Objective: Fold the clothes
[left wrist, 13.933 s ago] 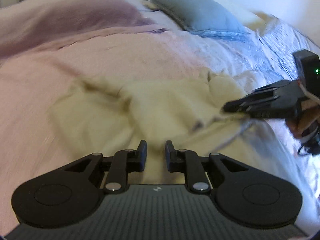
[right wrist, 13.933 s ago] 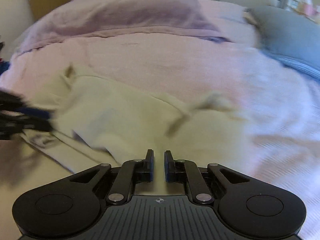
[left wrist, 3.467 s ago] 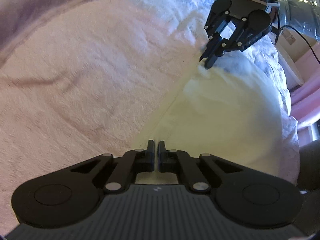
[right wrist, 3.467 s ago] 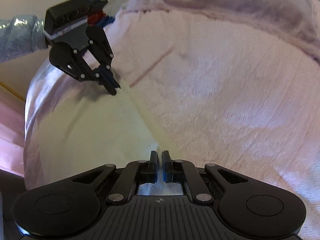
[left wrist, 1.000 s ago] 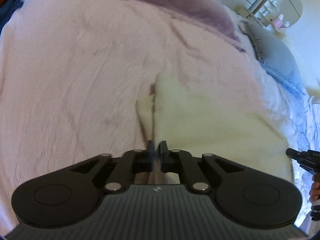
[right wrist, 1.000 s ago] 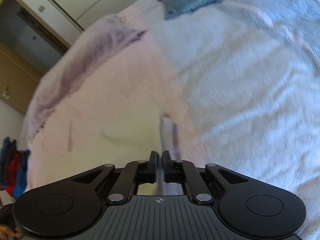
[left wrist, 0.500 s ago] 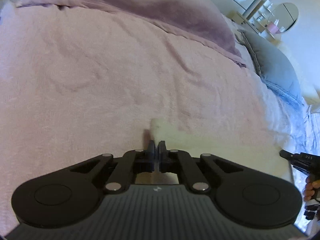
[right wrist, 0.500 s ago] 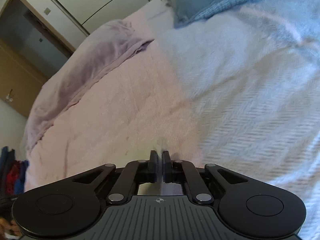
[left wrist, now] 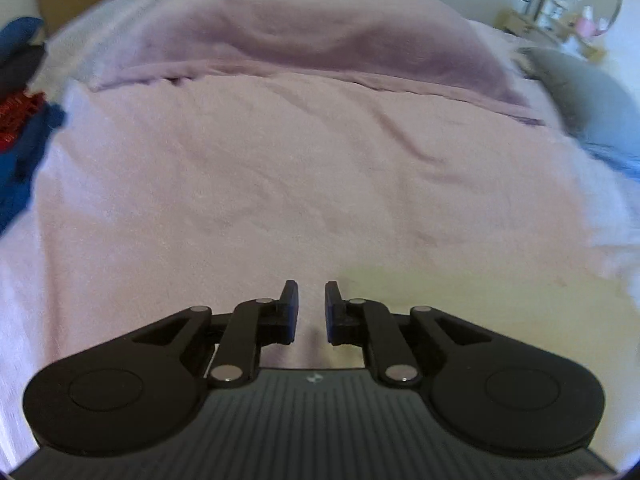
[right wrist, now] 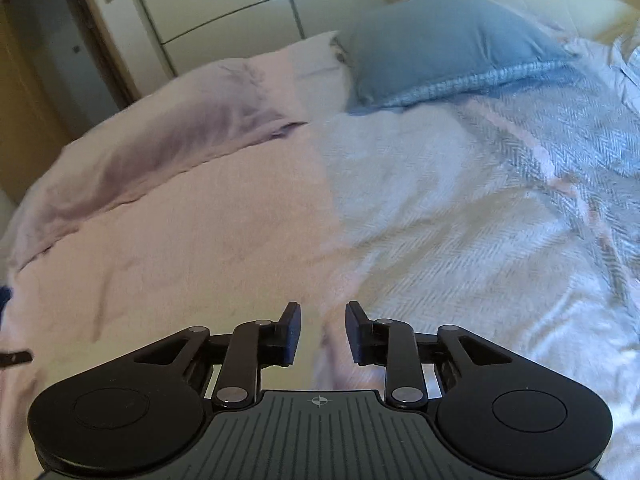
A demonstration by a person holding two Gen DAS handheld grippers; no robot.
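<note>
A pale cream garment (left wrist: 480,312) lies flat on the pink bedspread (left wrist: 280,184), low and right in the left wrist view. My left gripper (left wrist: 308,306) is open and empty, just above the garment's left edge. In the right wrist view the garment (right wrist: 160,320) shows as a pale patch left of my right gripper (right wrist: 323,330), which is open and empty above the bed. A dark tip at the left edge of the right wrist view is the left gripper (right wrist: 16,357).
A lilac blanket (left wrist: 320,48) is bunched along the far side of the bed. A blue-grey pillow (right wrist: 440,52) lies on a white and blue cover (right wrist: 520,200) at the right. Blue and red clothes (left wrist: 20,120) are piled at the left. Wardrobe doors (right wrist: 240,8) stand behind.
Both grippers were shut on the cream garment's edge half a second ago. Now both have opened, let it go and drawn back and up from it.
</note>
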